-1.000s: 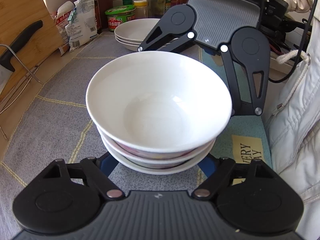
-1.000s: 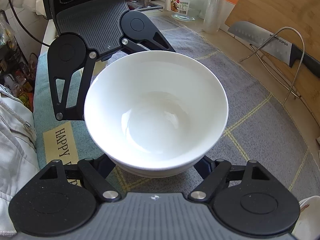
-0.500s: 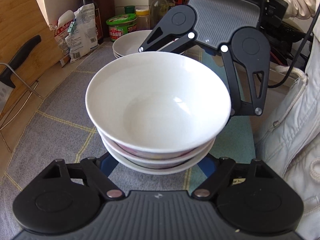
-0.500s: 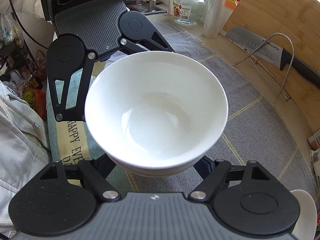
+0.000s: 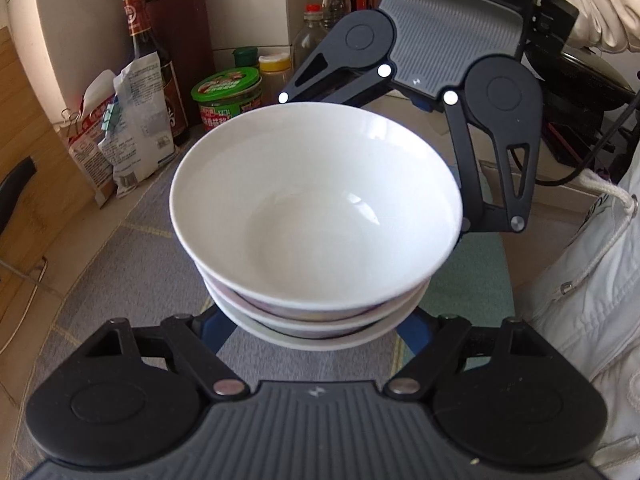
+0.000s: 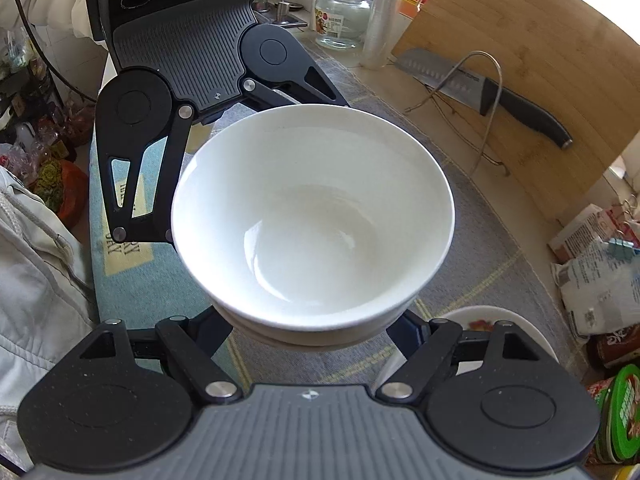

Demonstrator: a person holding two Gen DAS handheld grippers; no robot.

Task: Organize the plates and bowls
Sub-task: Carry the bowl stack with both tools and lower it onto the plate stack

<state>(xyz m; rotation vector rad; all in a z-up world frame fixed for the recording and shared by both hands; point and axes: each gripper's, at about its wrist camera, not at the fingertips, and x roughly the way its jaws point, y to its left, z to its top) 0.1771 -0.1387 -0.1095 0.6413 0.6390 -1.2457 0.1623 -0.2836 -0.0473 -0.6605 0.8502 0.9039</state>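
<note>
Bowl stack btwn both claws, above mat

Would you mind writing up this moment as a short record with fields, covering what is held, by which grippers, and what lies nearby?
held item: bowl stack, white bowl on top
grip: left gripper and right gripper on opposite sides, fingers going under the stack
finger contact: hidden by the bowls
surface below: grey mat
destination candidate: plate partly under the right gripper
nearby: knife against cutting board; green-lidded jar
</note>
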